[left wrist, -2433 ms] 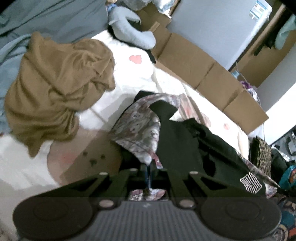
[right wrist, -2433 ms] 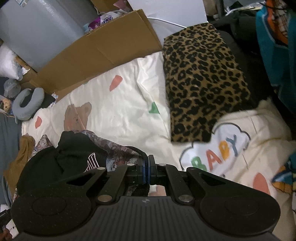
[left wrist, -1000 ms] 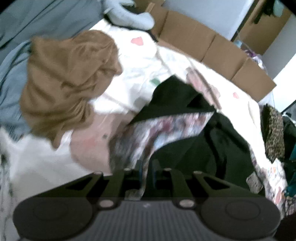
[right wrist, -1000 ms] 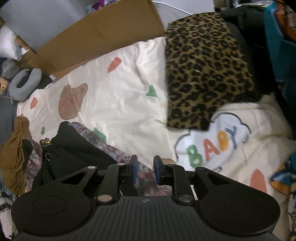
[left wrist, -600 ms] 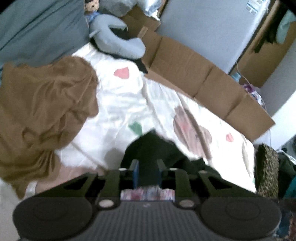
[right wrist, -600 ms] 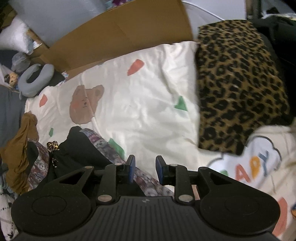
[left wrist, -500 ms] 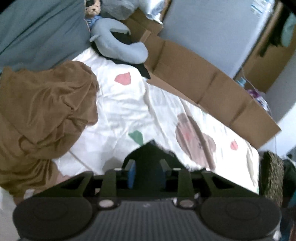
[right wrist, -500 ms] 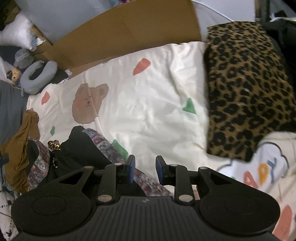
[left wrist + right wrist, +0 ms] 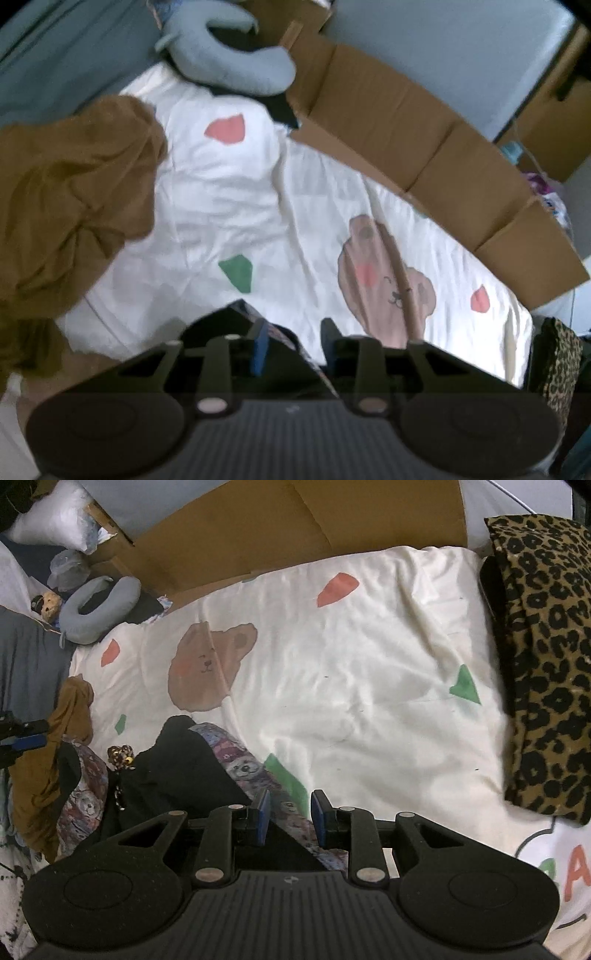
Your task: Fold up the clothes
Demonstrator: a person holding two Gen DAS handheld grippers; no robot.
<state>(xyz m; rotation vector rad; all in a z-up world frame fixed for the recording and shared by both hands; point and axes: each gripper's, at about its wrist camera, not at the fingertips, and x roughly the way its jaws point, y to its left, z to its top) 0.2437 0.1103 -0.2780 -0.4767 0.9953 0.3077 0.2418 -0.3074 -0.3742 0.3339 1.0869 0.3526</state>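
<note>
Left tool (image 9: pixel 291 345): jaws opening, black cloth and a strip of printed lining between the blue pads; contact with the pads appears lost, though blur here leaves that uncertain. Right tool (image 9: pixel 290 821): jaws parted and steady, printed lining lying between them without visible pressure.

Black garment with bear-print lining (image 9: pixel 184 771): bunched near the front edge of the bed, toward its left side, on the cream quilt with bear and coloured-shape print (image 9: pixel 369 686). Crumpled mustard-brown garment (image 9: pixel 66 206): just beside it at the left edge. Leopard-print folded cloth (image 9: pixel 543 657): well apart, at the right edge.

Risks from here:
- Loose release onto a bunched pile: hidden creases, crooked fold.
- Regrasp through both black shell and lining: layers dragged together.
- Pull toward the left edge: mustard-brown garment snagged.
</note>
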